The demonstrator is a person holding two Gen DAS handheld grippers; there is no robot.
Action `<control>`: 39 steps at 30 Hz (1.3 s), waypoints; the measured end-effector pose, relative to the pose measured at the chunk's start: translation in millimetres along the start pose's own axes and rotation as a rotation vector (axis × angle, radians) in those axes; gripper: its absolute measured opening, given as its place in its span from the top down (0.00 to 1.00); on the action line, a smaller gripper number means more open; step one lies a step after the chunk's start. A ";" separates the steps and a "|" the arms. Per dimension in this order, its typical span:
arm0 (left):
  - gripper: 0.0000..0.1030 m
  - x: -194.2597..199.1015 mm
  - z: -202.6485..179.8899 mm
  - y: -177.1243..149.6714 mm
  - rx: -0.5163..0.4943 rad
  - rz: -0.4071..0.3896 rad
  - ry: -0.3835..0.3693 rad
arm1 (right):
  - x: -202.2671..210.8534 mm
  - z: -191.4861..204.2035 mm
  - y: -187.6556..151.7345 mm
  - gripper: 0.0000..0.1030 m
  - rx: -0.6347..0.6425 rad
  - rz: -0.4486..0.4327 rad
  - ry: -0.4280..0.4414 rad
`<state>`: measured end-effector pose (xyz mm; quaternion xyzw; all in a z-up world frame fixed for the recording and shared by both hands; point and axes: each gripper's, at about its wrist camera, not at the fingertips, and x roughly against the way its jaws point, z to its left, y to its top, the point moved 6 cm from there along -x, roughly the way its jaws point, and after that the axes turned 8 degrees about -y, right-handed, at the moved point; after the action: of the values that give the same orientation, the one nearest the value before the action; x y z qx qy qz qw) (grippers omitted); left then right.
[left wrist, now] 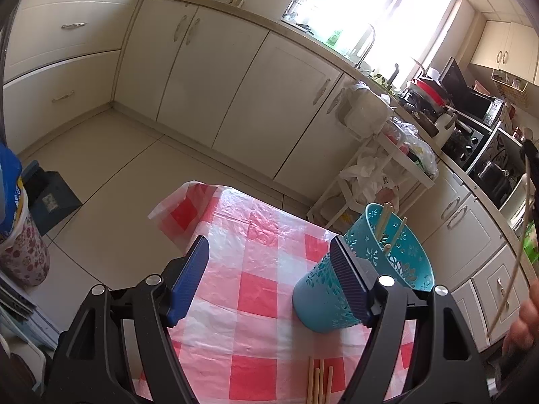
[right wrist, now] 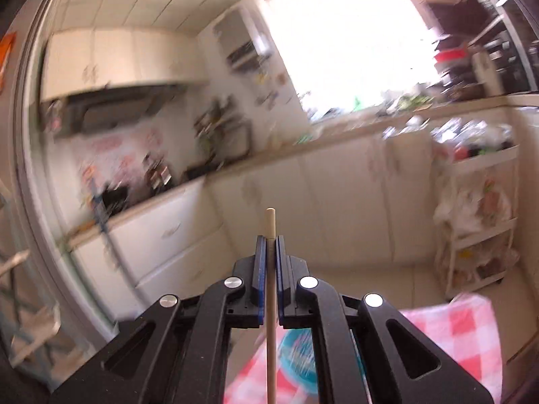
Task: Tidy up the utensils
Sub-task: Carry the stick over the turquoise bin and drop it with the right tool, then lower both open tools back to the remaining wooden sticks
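A teal cut-out holder (left wrist: 323, 303) stands on the red-and-white checked tablecloth (left wrist: 256, 289), with a few pale chopsticks (left wrist: 384, 224) leaning inside it. My left gripper (left wrist: 269, 240) hovers open over the cloth with nothing between its pads, and its right finger (left wrist: 348, 279) overlaps the holder's near side. Several loose chopsticks (left wrist: 318, 382) lie on the cloth at the bottom edge. My right gripper (right wrist: 270, 240) is shut on a single chopstick (right wrist: 270, 222), raised above the table and pointing across the kitchen. The blurred holder (right wrist: 299, 360) shows below it. That chopstick (left wrist: 518, 252) also shows at the right edge of the left wrist view.
Cream cabinets (left wrist: 235, 101) run along the far wall under a cluttered counter (left wrist: 448, 111). A white trolley (left wrist: 380, 168) full of bags stands just beyond the table. A floral bin (left wrist: 20, 256) and a dark box (left wrist: 50, 198) sit on the tiled floor at left. A hand (left wrist: 522, 323) is at the right edge.
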<state>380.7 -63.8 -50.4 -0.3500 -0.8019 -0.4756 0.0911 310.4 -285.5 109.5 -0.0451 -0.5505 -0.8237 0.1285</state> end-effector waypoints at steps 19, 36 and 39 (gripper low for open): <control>0.31 -3.2 -8.2 -7.0 -0.012 0.033 -0.007 | -59.4 -61.0 -81.6 0.78 0.006 0.081 -0.258; 0.28 -6.5 -14.7 -18.9 -0.073 0.085 0.016 | 15.4 -38.5 -273.2 0.67 0.051 0.595 -0.184; 0.28 -9.2 -14.9 -21.2 -0.083 0.098 0.019 | 13.1 -38.5 -288.9 0.68 0.064 0.634 -0.198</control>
<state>371.1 -86.9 -61.7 -0.3876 -0.7624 -0.5069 0.1073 224.9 -218.6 -161.4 -0.2898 -0.5445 -0.7167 0.3254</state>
